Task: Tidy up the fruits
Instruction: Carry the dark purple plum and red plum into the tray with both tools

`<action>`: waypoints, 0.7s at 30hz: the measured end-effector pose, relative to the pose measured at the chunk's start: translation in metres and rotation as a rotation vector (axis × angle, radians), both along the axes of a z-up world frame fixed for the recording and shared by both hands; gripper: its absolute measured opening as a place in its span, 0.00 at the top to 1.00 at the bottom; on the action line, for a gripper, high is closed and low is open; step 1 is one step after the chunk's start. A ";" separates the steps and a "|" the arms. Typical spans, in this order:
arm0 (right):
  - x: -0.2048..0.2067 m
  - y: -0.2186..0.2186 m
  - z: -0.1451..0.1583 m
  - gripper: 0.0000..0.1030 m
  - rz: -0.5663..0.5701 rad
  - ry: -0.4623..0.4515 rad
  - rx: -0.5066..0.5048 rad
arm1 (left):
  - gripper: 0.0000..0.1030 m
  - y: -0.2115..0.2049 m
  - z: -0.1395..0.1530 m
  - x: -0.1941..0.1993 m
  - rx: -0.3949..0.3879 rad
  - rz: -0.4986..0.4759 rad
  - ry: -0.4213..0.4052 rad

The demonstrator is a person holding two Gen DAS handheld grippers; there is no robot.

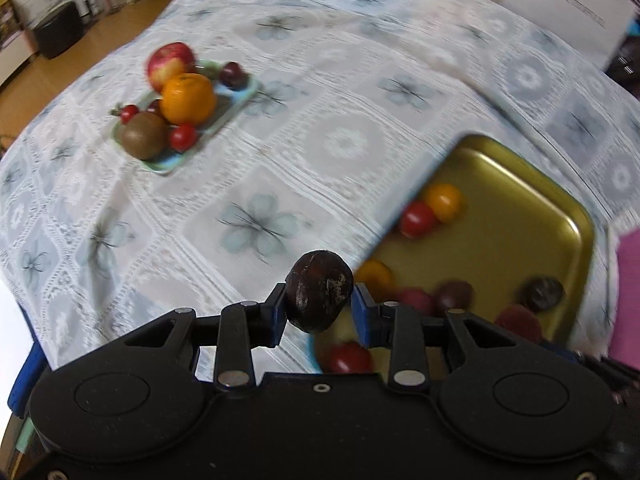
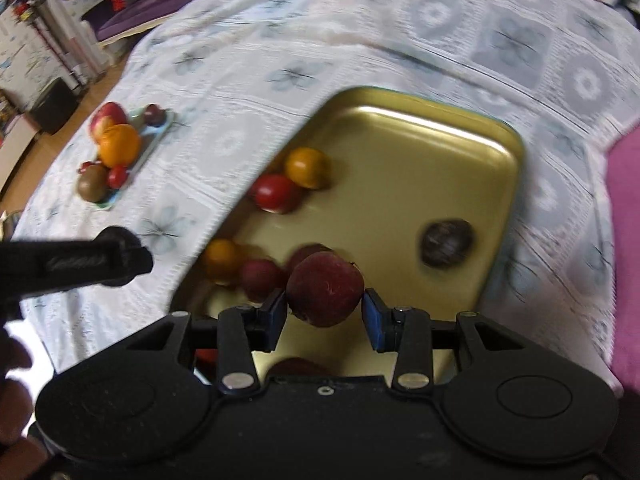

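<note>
My left gripper [image 1: 319, 308] is shut on a dark brown chestnut [image 1: 319, 292], held above the tablecloth just left of the gold tray [image 1: 520, 184]. My right gripper [image 2: 325, 312] is shut on a dark red round fruit [image 2: 325, 294] above the near part of the gold tray [image 2: 440, 128]. The tray holds several small red, orange and dark fruits, such as a red tomato [image 2: 277, 193] and a dark chestnut [image 2: 446, 242]. A small green plate [image 1: 236, 100] at the far left carries an apple [image 1: 170, 62], an orange [image 1: 187, 98], a kiwi [image 1: 144, 135] and small red fruits.
A white and grey flowered tablecloth [image 1: 320, 140] covers the table. The left gripper's black body [image 2: 80, 264] shows at the left of the right wrist view. A pink cloth [image 2: 624, 248] lies at the right edge. A white box [image 1: 568, 8] stands at the far right.
</note>
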State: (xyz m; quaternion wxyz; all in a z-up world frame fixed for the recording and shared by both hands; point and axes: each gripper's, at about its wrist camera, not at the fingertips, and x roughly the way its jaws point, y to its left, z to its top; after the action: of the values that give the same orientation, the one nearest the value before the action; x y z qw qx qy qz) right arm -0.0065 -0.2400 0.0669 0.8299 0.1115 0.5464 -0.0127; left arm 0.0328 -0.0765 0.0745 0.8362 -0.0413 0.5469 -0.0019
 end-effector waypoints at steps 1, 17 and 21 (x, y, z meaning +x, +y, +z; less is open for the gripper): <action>-0.002 -0.007 -0.001 0.60 -0.015 0.005 -0.002 | 0.59 -0.006 0.000 -0.003 -0.007 -0.015 0.004; 0.035 -0.087 0.008 0.60 -0.192 0.004 0.003 | 0.59 -0.082 -0.008 0.000 -0.025 -0.138 0.054; 0.049 -0.094 0.008 0.60 -0.196 0.007 -0.008 | 0.59 -0.096 -0.017 0.004 -0.025 -0.151 0.082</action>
State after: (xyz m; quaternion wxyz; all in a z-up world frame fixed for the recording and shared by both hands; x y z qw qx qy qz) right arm 0.0429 -0.3343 0.0748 0.8233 0.1609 0.5358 -0.0965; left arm 0.0367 -0.1729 0.0574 0.8100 -0.0106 0.5822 -0.0702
